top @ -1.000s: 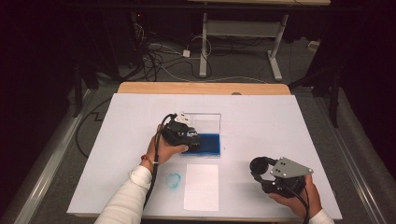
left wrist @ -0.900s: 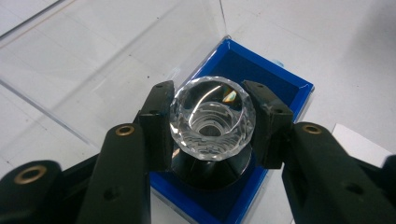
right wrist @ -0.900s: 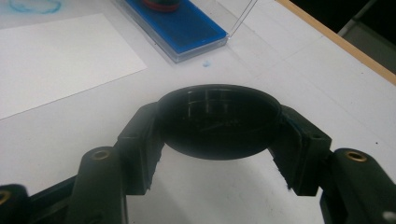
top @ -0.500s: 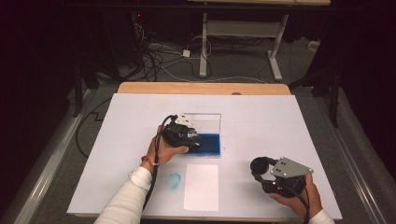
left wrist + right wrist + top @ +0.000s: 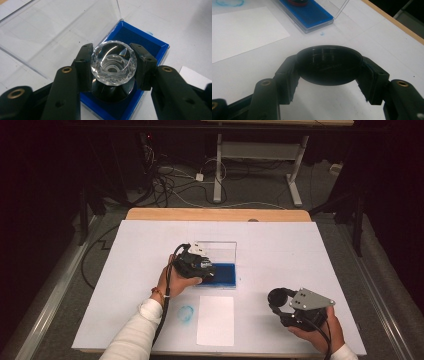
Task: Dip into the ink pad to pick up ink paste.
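My left gripper (image 5: 113, 67) is shut on a stamp with a faceted clear knob (image 5: 113, 62) and a black base. The base stands inside the blue ink pad case (image 5: 150, 42), whose clear lid (image 5: 60, 30) is up behind it. In the high view the left gripper (image 5: 199, 265) sits at the ink pad (image 5: 225, 274) in the middle of the table. My right gripper (image 5: 329, 75) is shut on a round black cap (image 5: 329, 65) and hovers near the front right of the table (image 5: 282, 301).
A white sheet of paper (image 5: 215, 320) lies in front of the ink pad. Left of it is a round blue stamp mark (image 5: 185, 313) on the white table cover (image 5: 300, 250). A small blue spot (image 5: 321, 33) marks the cover near the pad (image 5: 308, 15).
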The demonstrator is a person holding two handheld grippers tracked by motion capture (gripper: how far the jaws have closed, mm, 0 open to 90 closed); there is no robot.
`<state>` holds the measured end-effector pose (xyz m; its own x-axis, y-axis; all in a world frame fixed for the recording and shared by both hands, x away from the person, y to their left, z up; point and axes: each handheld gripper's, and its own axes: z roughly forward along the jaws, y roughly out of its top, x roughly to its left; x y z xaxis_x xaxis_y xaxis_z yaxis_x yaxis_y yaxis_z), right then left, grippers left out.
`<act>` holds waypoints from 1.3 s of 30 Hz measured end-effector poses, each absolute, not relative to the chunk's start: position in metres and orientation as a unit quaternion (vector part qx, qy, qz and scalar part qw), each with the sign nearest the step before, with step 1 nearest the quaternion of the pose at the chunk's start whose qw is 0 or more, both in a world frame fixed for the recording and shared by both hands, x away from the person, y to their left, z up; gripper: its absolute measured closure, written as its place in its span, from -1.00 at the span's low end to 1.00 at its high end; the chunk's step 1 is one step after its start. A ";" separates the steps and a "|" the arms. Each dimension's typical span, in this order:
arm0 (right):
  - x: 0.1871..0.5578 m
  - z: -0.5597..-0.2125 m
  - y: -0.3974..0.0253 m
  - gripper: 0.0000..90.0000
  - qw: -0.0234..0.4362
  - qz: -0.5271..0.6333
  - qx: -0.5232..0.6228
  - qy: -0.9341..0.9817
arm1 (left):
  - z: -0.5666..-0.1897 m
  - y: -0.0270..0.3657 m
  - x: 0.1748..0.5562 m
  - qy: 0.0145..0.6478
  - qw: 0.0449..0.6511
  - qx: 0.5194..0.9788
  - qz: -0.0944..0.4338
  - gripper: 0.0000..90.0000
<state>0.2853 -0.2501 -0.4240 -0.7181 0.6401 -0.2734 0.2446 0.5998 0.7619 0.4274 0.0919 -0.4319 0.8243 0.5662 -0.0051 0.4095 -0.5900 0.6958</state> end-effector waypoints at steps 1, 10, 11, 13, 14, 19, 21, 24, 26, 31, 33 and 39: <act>0.286 -0.424 -0.250 -0.13 0.270 0.365 0.260 0.852 | -0.432 0.092 0.427 0.276 0.358 0.885 0.110 0.22; 0.292 -0.425 -0.248 -0.13 0.264 0.368 0.260 0.853 | -0.429 0.089 0.425 0.272 0.345 0.890 0.119 0.22; 0.291 -0.425 -0.247 -0.13 0.262 0.368 0.259 0.854 | -0.429 0.090 0.426 0.273 0.345 0.890 0.117 0.22; 0.291 -0.426 -0.247 -0.13 0.261 0.366 0.256 0.856 | -0.429 0.089 0.426 0.272 0.344 0.891 0.117 0.22; 0.290 -0.425 -0.247 -0.13 0.262 0.365 0.255 0.856 | -0.428 0.088 0.426 0.271 0.340 0.892 0.119 0.22; 0.290 -0.424 -0.250 -0.13 0.262 0.370 0.258 0.853 | -0.426 0.084 0.427 0.266 0.323 0.900 0.120 0.22; 0.290 -0.424 -0.250 -0.13 0.261 0.371 0.257 0.853 | -0.426 0.086 0.429 0.269 0.327 0.899 0.114 0.22; 0.292 -0.423 -0.248 -0.13 0.261 0.373 0.254 0.853 | -0.426 0.086 0.429 0.270 0.326 0.899 0.113 0.22; 0.292 -0.423 -0.247 -0.13 0.259 0.372 0.252 0.855 | -0.426 0.085 0.429 0.269 0.324 0.900 0.115 0.22; 0.293 -0.425 -0.247 -0.13 0.257 0.370 0.253 0.856 | -0.425 0.085 0.429 0.267 0.322 0.901 0.112 0.22; 0.292 -0.425 -0.247 -0.13 0.257 0.371 0.255 0.855 | -0.424 0.086 0.430 0.269 0.320 0.902 0.109 0.22; 0.291 -0.423 -0.248 -0.13 0.259 0.375 0.257 0.852 | -0.418 0.092 0.427 0.274 0.345 0.891 0.110 0.22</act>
<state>0.2914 -0.2485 -0.4234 -0.7338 0.6320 -0.2493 0.2434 0.5871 0.7721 0.4274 0.0925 -0.4179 0.8262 0.5633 0.0069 0.4119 -0.6124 0.6747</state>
